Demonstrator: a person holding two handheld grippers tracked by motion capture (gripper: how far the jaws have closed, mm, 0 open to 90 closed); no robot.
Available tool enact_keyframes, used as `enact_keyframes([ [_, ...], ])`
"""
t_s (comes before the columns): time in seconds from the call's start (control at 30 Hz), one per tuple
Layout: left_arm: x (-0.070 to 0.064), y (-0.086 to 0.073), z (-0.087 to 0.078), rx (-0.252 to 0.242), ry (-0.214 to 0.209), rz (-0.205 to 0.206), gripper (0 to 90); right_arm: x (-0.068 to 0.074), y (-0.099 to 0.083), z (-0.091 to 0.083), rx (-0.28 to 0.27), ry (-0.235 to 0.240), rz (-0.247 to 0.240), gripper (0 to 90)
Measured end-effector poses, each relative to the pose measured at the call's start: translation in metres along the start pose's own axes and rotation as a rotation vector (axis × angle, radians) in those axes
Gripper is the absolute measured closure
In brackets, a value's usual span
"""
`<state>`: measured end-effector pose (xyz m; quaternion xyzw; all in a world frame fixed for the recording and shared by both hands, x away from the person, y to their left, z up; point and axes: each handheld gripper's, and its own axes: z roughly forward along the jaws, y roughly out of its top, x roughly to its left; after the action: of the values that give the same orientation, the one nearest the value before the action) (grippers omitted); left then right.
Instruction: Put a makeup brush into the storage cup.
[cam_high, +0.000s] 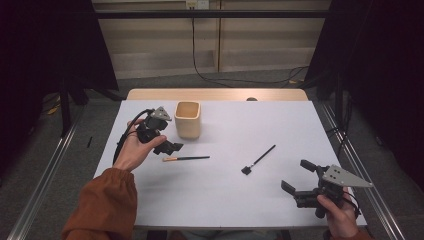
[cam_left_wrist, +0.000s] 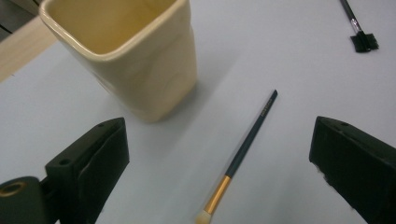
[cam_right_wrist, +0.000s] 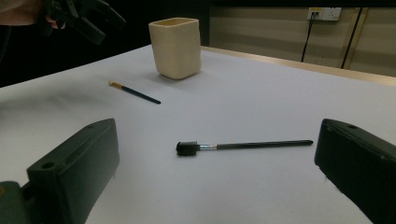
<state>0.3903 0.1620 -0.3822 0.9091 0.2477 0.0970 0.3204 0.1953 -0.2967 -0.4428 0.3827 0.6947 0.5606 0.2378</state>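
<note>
In the left gripper view we lose the cream cup's (cam_left_wrist: 140, 60) upper part and the gold-banded brush's (cam_left_wrist: 243, 149) bristle tip past the picture's edges. The far black brush (cam_left_wrist: 357, 32) is cut off along its handle there. From above, the left tongs (cam_high: 170, 146) partly hide behind the hand (cam_high: 132, 150), and we cannot read the handle print.

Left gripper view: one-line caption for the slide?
Open left gripper poised over a gold-banded makeup brush lying beside a cream cup on the white table.
</note>
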Motion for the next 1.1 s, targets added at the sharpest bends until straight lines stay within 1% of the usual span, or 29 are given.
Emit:
enact_keyframes([
  [0.07, 0.0, -0.002, 0.003, 0.013, -0.023, -0.025, 4.9, 0.0, 0.0, 0.0, 0.0, 0.0, 0.001, 0.0],
  [0.1, 0.002, -0.002, 0.004, 0.039, -0.043, -0.02, 4.9, 0.0, 0.0, 0.0, 0.0, 0.0, 0.001, 0.0],
  [0.13, 0.003, -0.003, 0.006, 0.051, -0.057, -0.042, 5.3, 0.0, 0.0, 0.0, 0.0, -0.001, 0.0, 0.0],
  [0.17, 0.005, -0.004, 0.007, 0.088, -0.063, -0.021, 6.0, 0.0, 0.0, 0.0, 0.001, -0.002, 0.001, 0.0],
  [0.23, 0.006, -0.006, 0.01, 0.118, -0.081, -0.02, 6.2, 0.0, 0.0, 0.0, 0.0, -0.002, 0.002, 0.0],
  [0.27, 0.004, -0.007, 0.013, 0.109, -0.091, -0.054, 6.4, 0.0, 0.0, 0.0, 0.0, -0.002, 0.001, 0.0],
  [0.3, 0.006, -0.006, 0.013, 0.139, -0.095, -0.029, 6.4, 0.0, 0.0, 0.0, 0.0, -0.002, -0.001, 0.0],
  [0.37, 0.006, -0.006, 0.014, 0.15, -0.107, -0.034, 6.5, 0.0, 0.0, 0.0, 0.0, -0.002, 0.0, 0.0],
  [0.4, 0.006, -0.006, 0.015, 0.163, -0.116, -0.02, 6.8, 0.0, 0.0, 0.0, -0.001, -0.002, 0.0, 0.0],
  [0.43, 0.005, -0.006, 0.016, 0.181, -0.118, -0.021, 7.2, 0.0, 0.0, 0.0, 0.0, -0.001, 0.0, 0.0],
  [0.47, 0.005, -0.006, 0.017, 0.192, -0.11, -0.026, 6.9, 0.0, 0.0, 0.0, 0.0, 0.0, -0.002, 0.0],
  [0.5, 0.005, -0.005, 0.017, 0.197, -0.102, -0.029, 6.9, 0.0, 0.0, 0.0, 0.0, 0.0, -0.002, 0.0],
  [0.53, 0.005, -0.006, 0.018, 0.201, -0.108, -0.038, 6.5, 0.0, 0.0, 0.0, 0.0, 0.0, 0.0, 0.0],
  [0.6, 0.004, -0.007, 0.02, 0.231, -0.119, -0.02, 6.9, 0.0, 0.0, 0.0, 0.0, -0.001, 0.0, 0.0],
  [0.63, 0.003, -0.007, 0.021, 0.25, -0.118, -0.014, 6.6, 0.0, 0.0, 0.0, 0.001, -0.001, 0.0, 0.0],
  [0.67, 0.002, -0.008, 0.022, 0.257, -0.116, -0.023, 7.0, 0.0, 0.0, 0.0, 0.0, -0.001, 0.0, 0.0],
  [0.77, 0.003, -0.009, 0.024, 0.291, -0.137, -0.012, 7.0, 0.0, 0.0, 0.0, 0.001, -0.001, 0.0, 0.0],
  [0.8, 0.003, -0.009, 0.025, 0.295, -0.134, -0.013, 6.7, 0.0, 0.0, 0.0, 0.0, -0.001, -0.001, 0.0],
  [0.83, 0.004, -0.008, 0.025, 0.312, -0.135, 0.0, 6.7, 0.0, 0.0, 0.0, 0.0, -0.001, -0.001, 0.0],
  [0.87, 0.004, -0.008, 0.026, 0.303, -0.125, -0.024, 5.7, 0.0, 0.0, 0.0, 0.001, -0.001, -0.001, 0.0],
  [0.9, 0.005, -0.008, 0.026, 0.316, -0.128, -0.02, 5.2, 0.0, 0.0, 0.0, 0.002, -0.002, -0.003, 0.0],
  [0.93, 0.005, -0.008, 0.027, 0.313, -0.137, -0.022, 5.5, 0.0, 0.0, 0.0, 0.002, -0.001, -0.002, 0.0],
  [0.97, 0.005, -0.009, 0.027, 0.32, -0.151, -0.014, 5.4, 0.0, 0.0, 0.0, 0.003, -0.001, -0.002, 0.0],
  [1.0, 0.005, -0.009, 0.028, 0.328, -0.148, -0.015, 5.5, 0.0, 0.0, 0.0, 0.003, 0.0, -0.002, 0.0],
  [1.03, 0.005, -0.009, 0.029, 0.341, -0.147, -0.008, 5.5, 0.0, 0.0, 0.0, 0.003, 0.0, -0.002, 0.0],
  [1.1, 0.005, -0.01, 0.031, 0.346, -0.162, -0.003, 6.6, 0.0, 0.0, 0.0, 0.004, -0.001, -0.001, 0.0],
])
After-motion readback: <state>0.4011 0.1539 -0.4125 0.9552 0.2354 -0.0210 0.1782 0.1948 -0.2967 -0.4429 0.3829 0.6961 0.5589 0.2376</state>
